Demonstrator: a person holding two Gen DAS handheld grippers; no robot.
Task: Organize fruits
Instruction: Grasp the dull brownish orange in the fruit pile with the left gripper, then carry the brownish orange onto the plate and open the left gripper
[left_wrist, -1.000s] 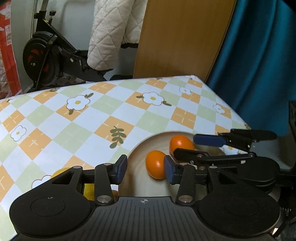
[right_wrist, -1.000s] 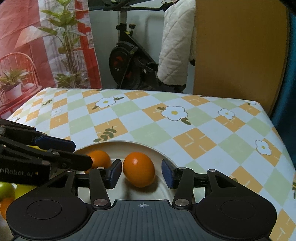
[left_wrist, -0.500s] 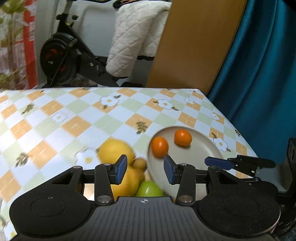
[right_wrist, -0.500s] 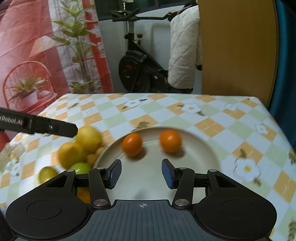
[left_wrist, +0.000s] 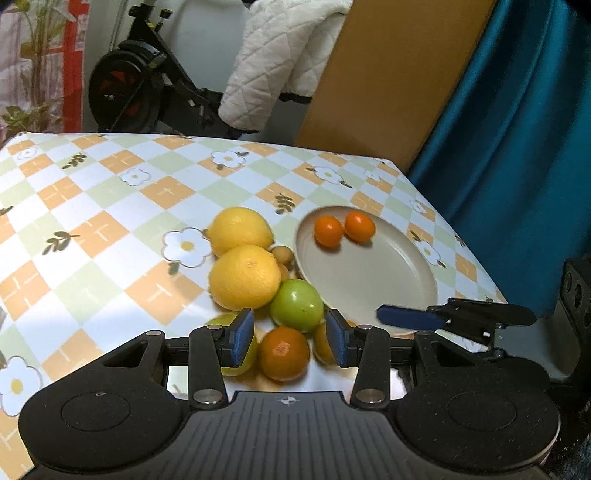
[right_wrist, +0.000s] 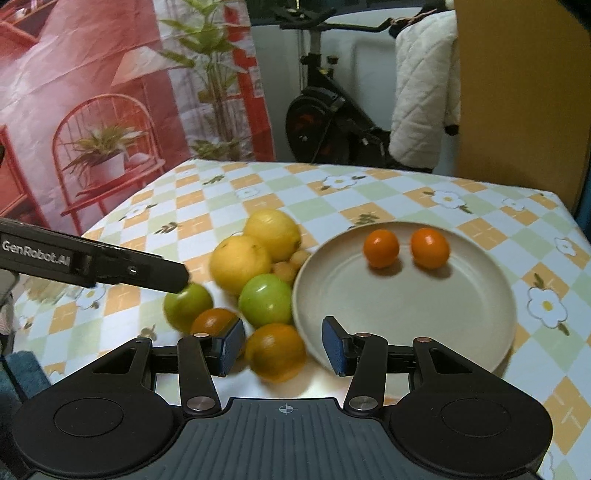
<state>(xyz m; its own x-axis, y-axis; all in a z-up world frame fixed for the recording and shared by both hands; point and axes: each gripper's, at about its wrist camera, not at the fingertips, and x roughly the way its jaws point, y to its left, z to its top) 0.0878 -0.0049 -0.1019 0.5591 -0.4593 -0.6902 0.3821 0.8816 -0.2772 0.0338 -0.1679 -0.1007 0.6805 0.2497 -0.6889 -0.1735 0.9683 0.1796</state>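
Note:
A cream plate (left_wrist: 369, 280) (right_wrist: 406, 306) holds two small oranges (left_wrist: 328, 231) (right_wrist: 430, 247) near its far rim. Left of it lies a pile: two big yellow citrus (left_wrist: 244, 277) (right_wrist: 240, 264), green fruits (left_wrist: 297, 304) (right_wrist: 265, 301), small tan fruits (left_wrist: 282, 254) and oranges (left_wrist: 283, 352) (right_wrist: 275, 350). My left gripper (left_wrist: 290, 341) hovers open over the pile's near side. My right gripper (right_wrist: 282, 345) hovers open over the near orange, beside the plate's left rim. Neither holds anything. The fruit framed by each pair of pads lies on the table below.
The checked flower tablecloth (left_wrist: 110, 229) covers the table, with bare cloth to the left and behind the fruit. The table's right edge meets a teal curtain (left_wrist: 517, 147). An exercise bike (right_wrist: 325, 118), a wooden panel and a white quilted jacket stand behind.
Both grippers have pulled back from the plate toward the near side and a little up. The two oranges stay on the plate, and the fruit pile has come into view.

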